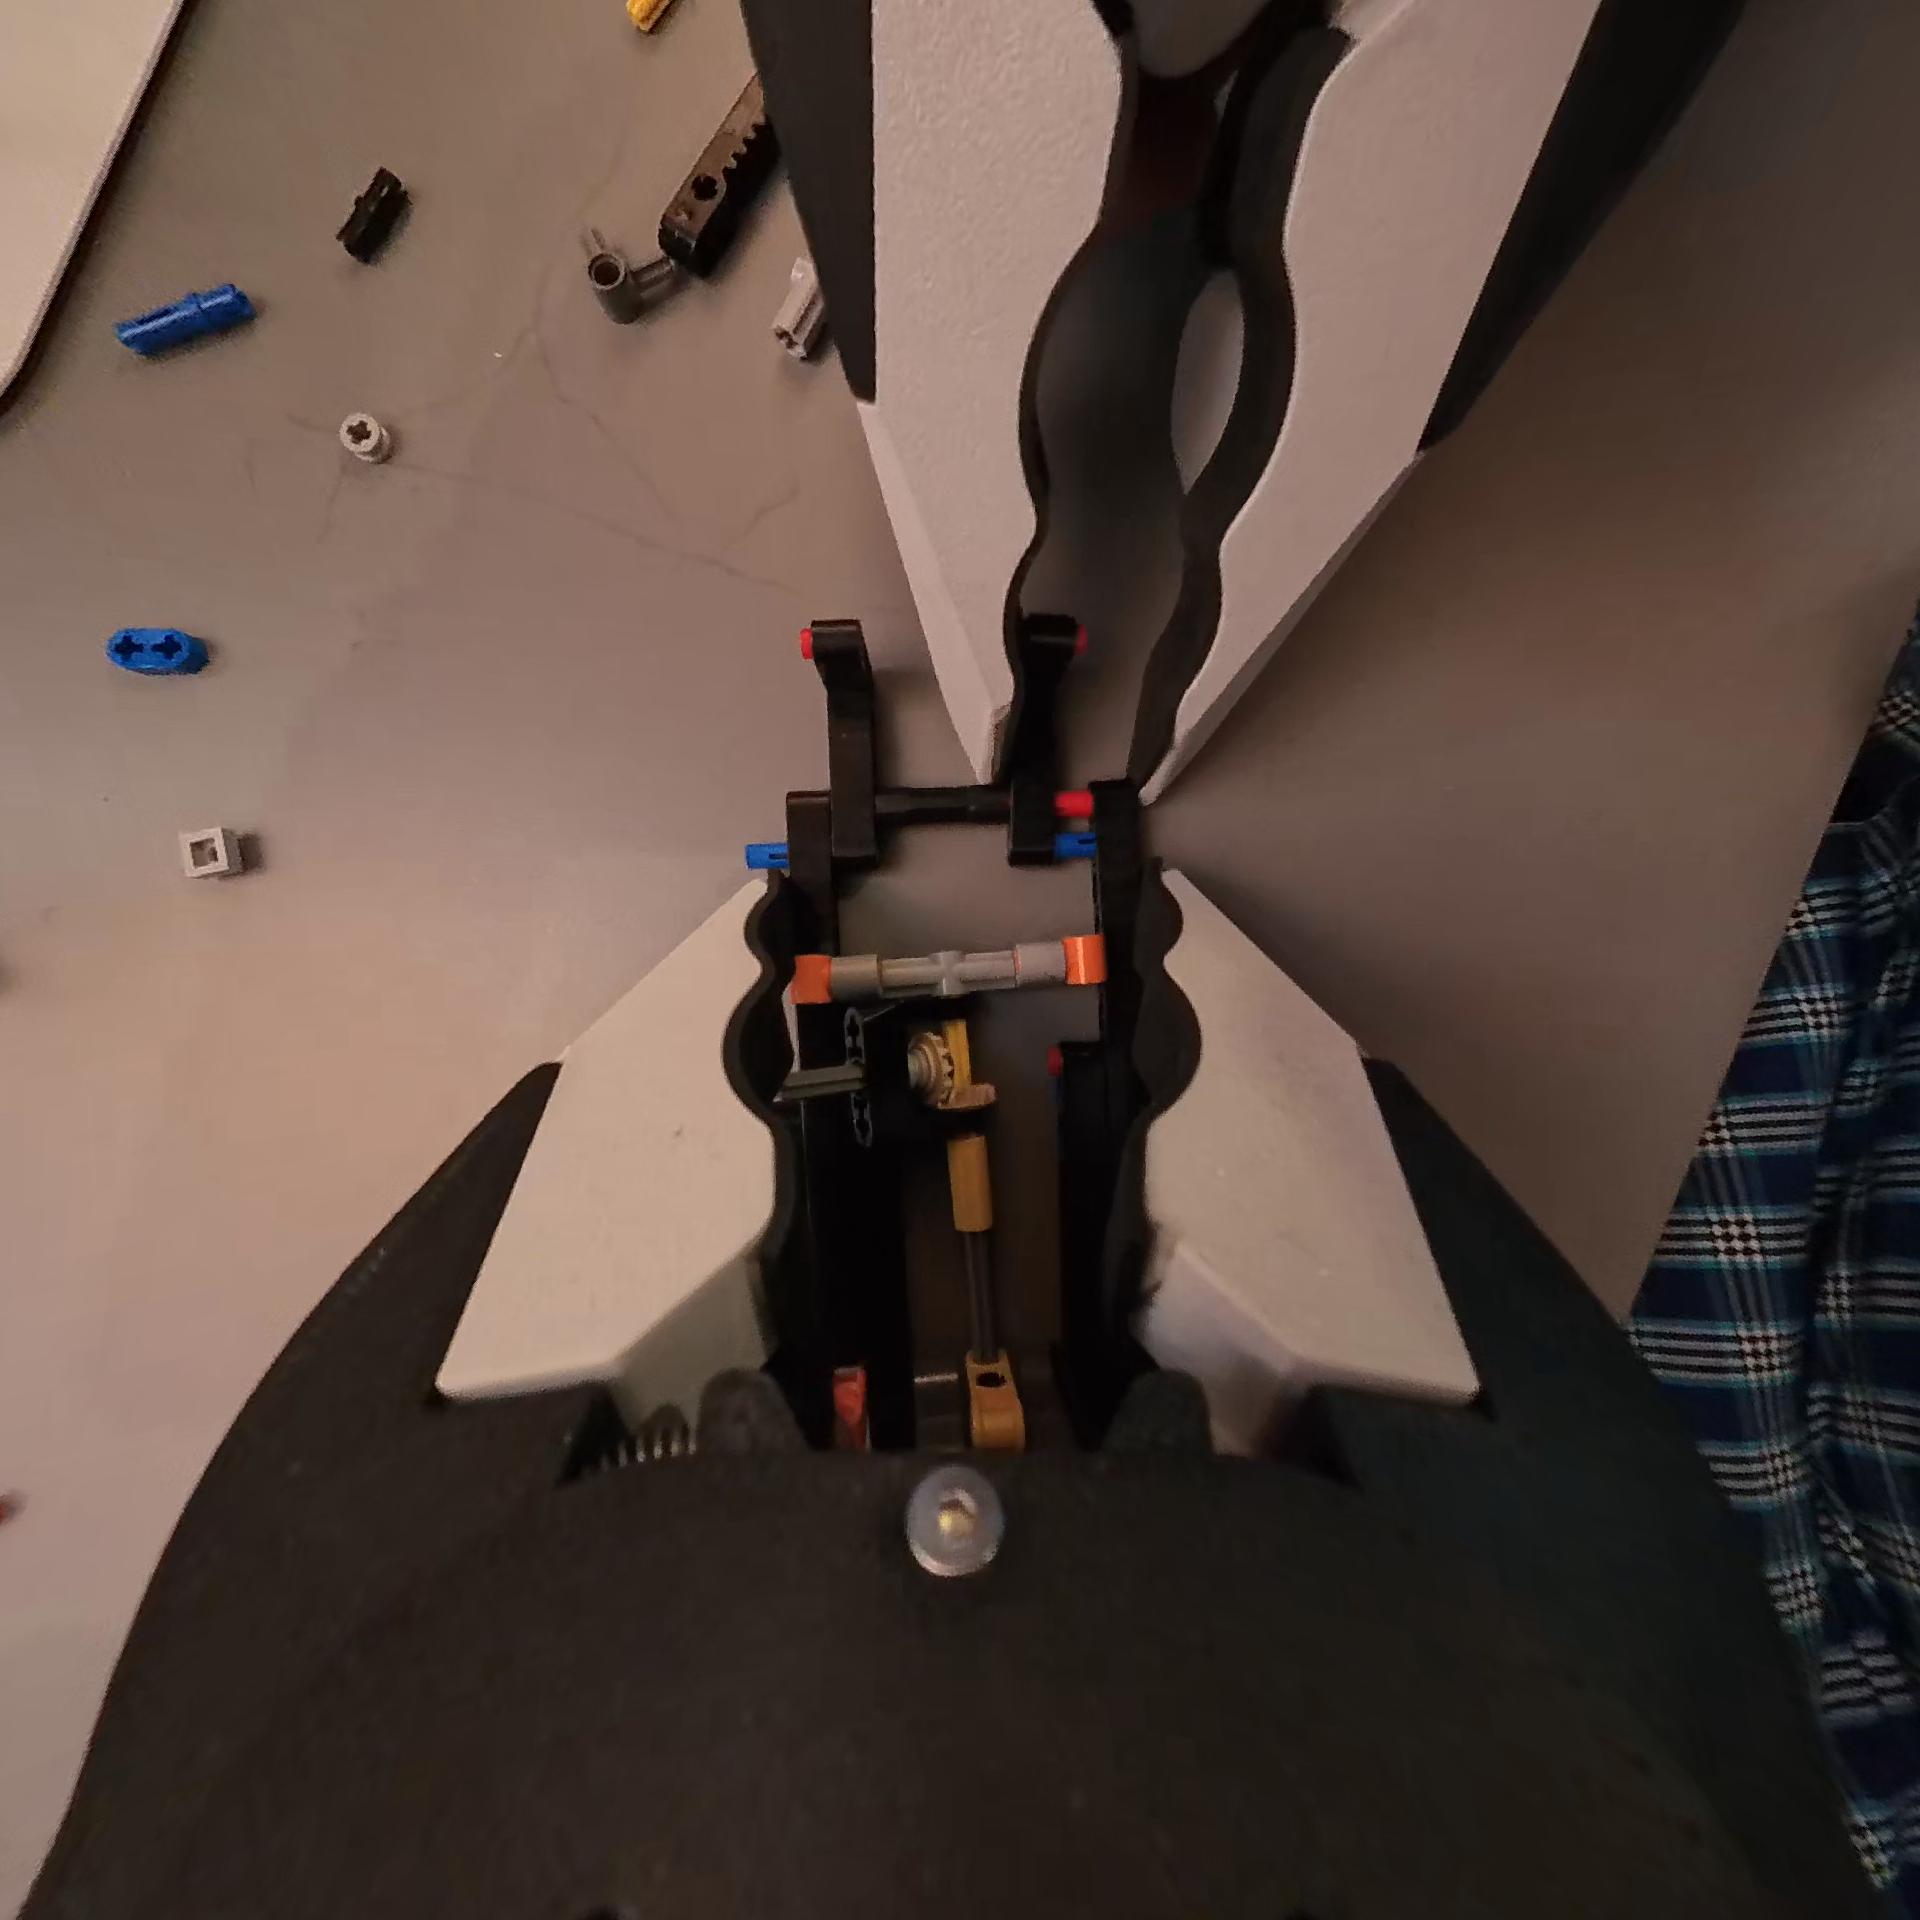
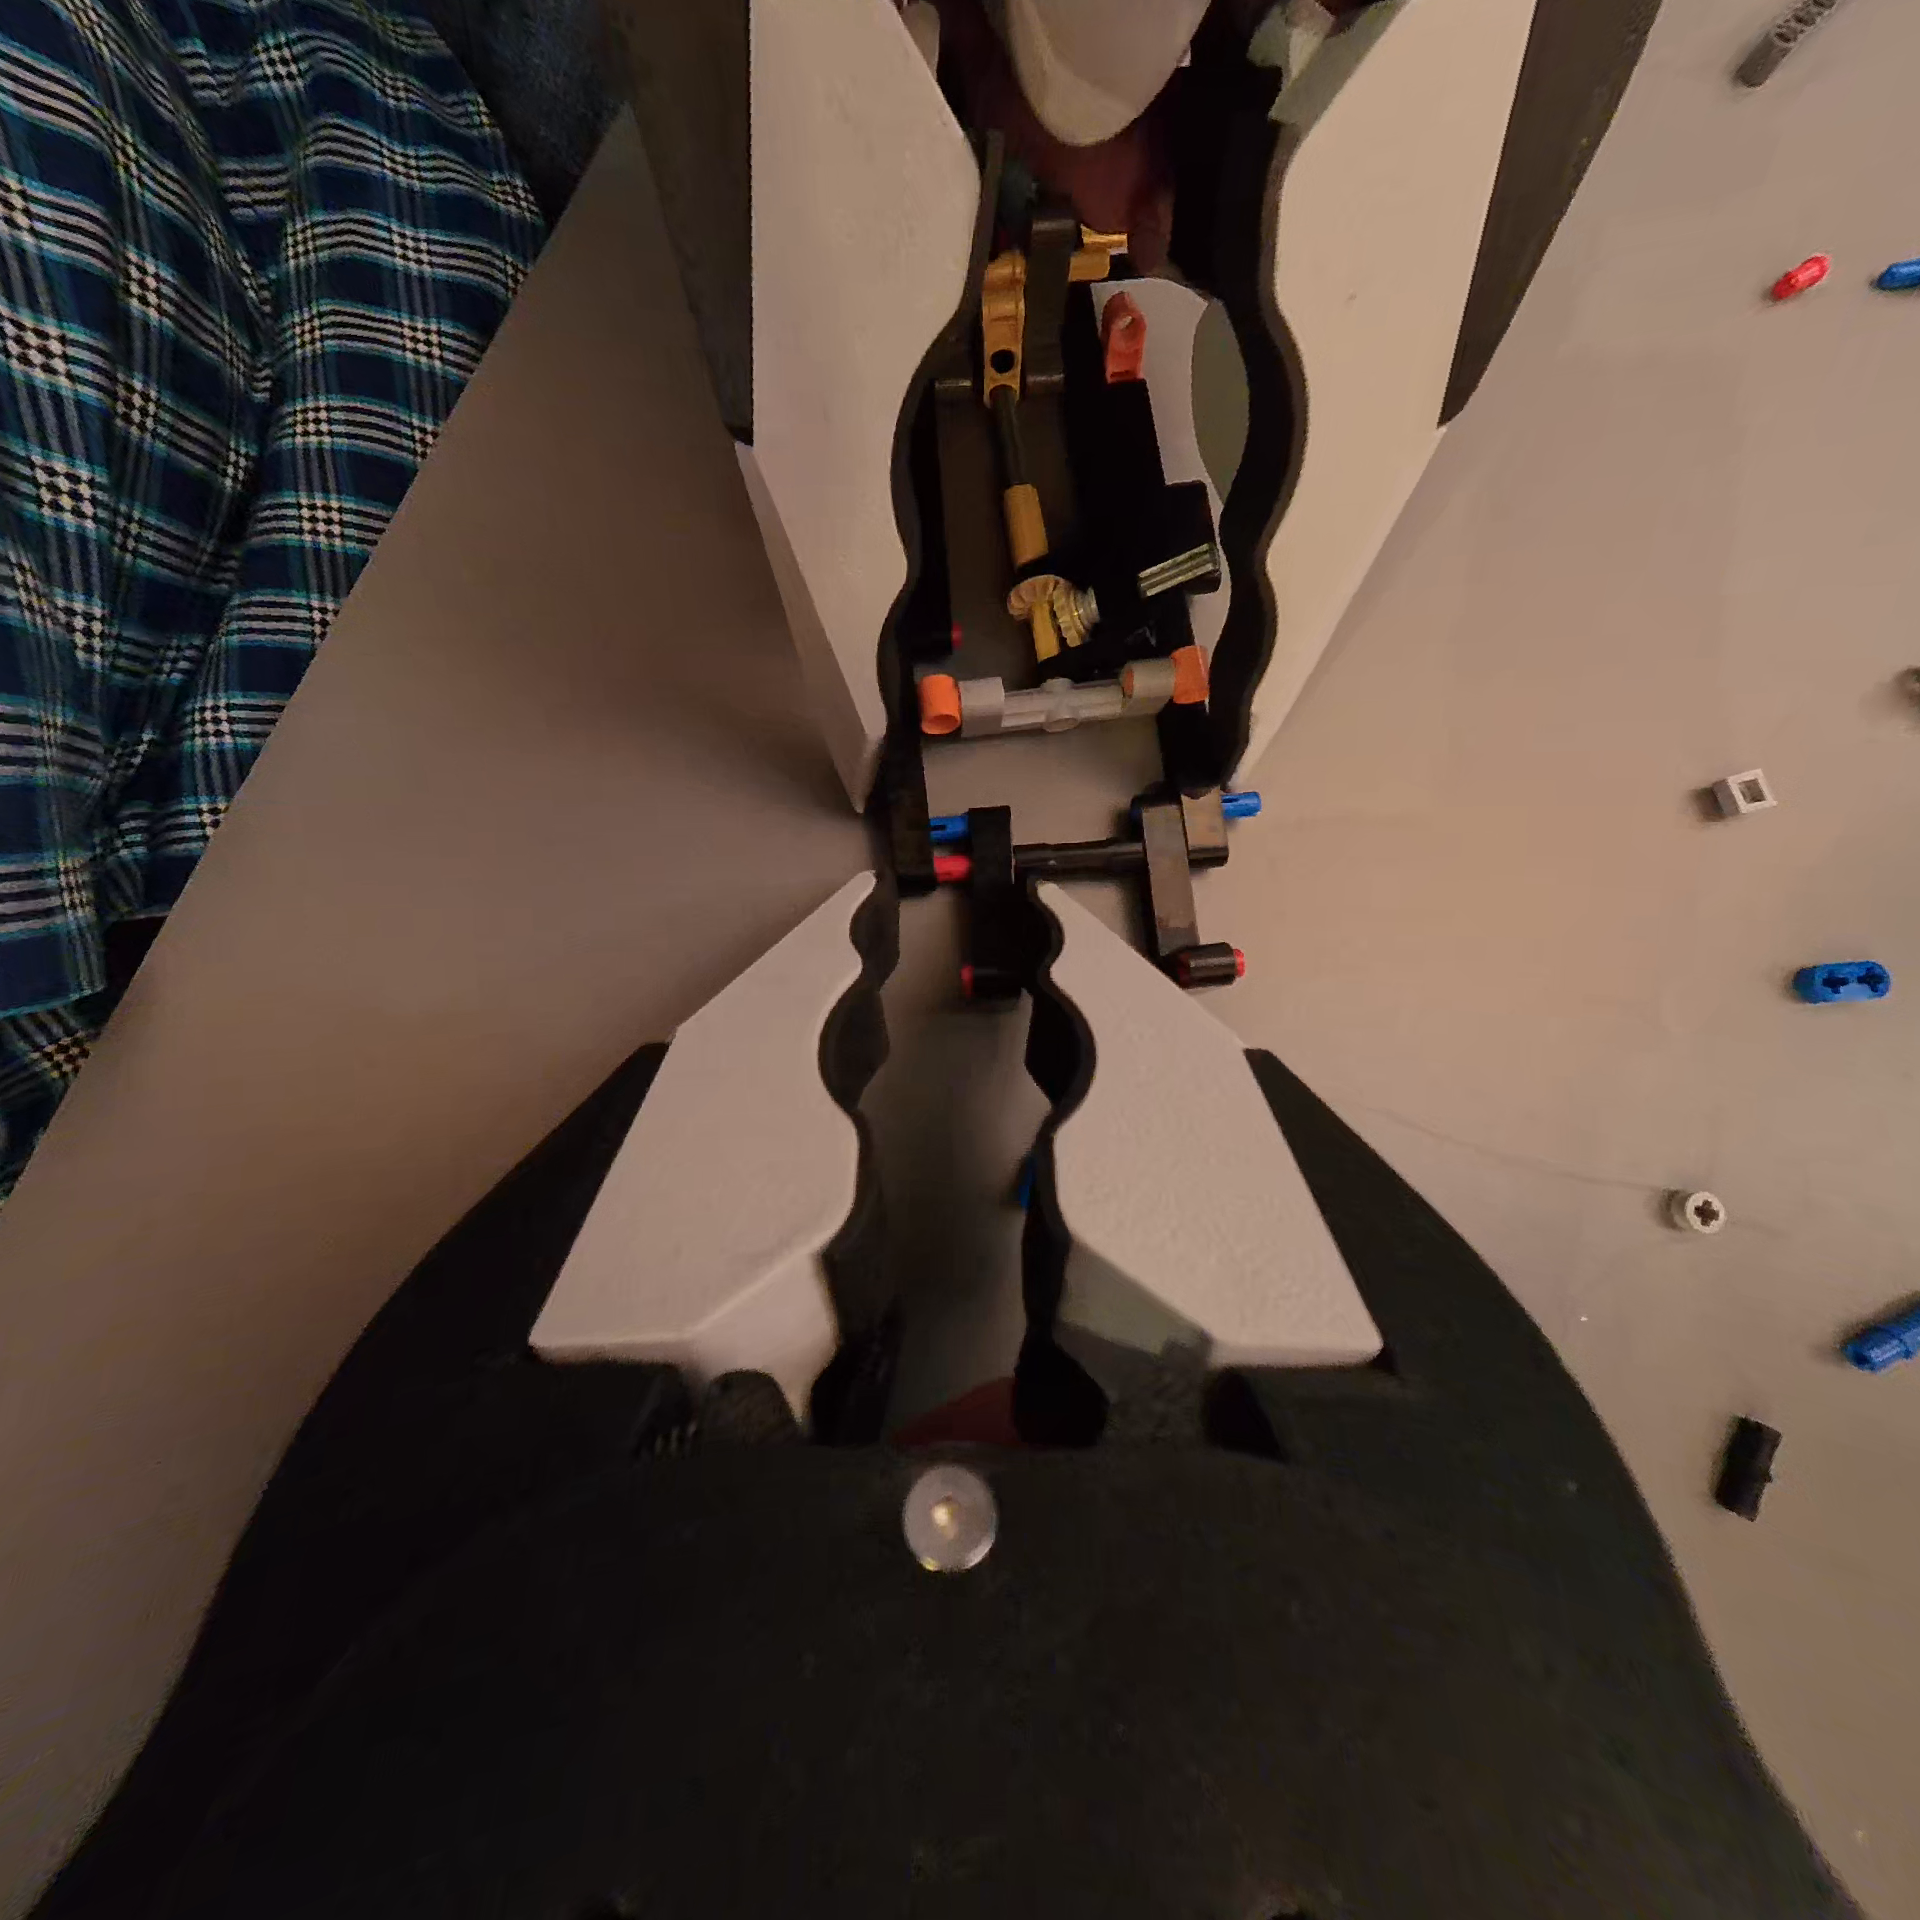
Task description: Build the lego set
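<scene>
Both grippers meet at the frame [image 1: 951, 1039].

Left gripper [image 1: 951, 904] clamps the frame above the counter [image 1: 468, 727]; right gripper [image 2: 961, 935] pinches its black end arm [image 2: 992, 914]. Loose pieces [image 1: 156, 651] lie nearby.

The black lego frame [image 1: 951, 1039] is showing orange caps, a grey crossbar and a gold shaft between the white, black-edged left gripper [image 1: 961, 914] fingers. Blue-and-white plaid fabric [image 1: 1808, 1351] is lying right of them, and blue loose pieces [image 1: 156, 651] are sitting left on the grey table [image 1: 468, 727].
</scene>
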Available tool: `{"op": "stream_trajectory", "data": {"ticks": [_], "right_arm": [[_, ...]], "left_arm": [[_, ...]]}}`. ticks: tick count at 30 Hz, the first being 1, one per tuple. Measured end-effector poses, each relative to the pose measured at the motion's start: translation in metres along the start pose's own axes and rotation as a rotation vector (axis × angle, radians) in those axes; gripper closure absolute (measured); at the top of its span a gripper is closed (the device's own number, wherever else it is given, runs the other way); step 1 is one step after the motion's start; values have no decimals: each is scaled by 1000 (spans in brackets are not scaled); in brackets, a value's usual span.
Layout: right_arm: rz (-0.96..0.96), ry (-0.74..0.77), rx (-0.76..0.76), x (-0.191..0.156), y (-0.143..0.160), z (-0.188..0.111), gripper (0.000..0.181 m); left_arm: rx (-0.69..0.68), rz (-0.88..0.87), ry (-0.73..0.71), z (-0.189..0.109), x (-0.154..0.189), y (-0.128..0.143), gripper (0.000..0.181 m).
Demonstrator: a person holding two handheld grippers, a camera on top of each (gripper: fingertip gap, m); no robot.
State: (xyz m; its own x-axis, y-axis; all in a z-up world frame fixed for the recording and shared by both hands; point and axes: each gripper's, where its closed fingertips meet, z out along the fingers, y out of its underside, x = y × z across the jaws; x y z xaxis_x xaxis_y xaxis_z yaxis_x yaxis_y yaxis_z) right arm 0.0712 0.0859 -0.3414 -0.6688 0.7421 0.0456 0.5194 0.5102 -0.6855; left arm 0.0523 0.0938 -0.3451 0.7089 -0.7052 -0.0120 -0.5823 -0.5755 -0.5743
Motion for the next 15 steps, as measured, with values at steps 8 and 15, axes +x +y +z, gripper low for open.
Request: {"op": "stream_trajectory", "data": {"ticks": [8,15], "right_arm": [[10,-16,21,0,0,0,160],[-28,-29,8,1,0,0,161]], "left_arm": [[7,17,4,0,0,0,116],[12,28,13,0,0,0,116]]}}
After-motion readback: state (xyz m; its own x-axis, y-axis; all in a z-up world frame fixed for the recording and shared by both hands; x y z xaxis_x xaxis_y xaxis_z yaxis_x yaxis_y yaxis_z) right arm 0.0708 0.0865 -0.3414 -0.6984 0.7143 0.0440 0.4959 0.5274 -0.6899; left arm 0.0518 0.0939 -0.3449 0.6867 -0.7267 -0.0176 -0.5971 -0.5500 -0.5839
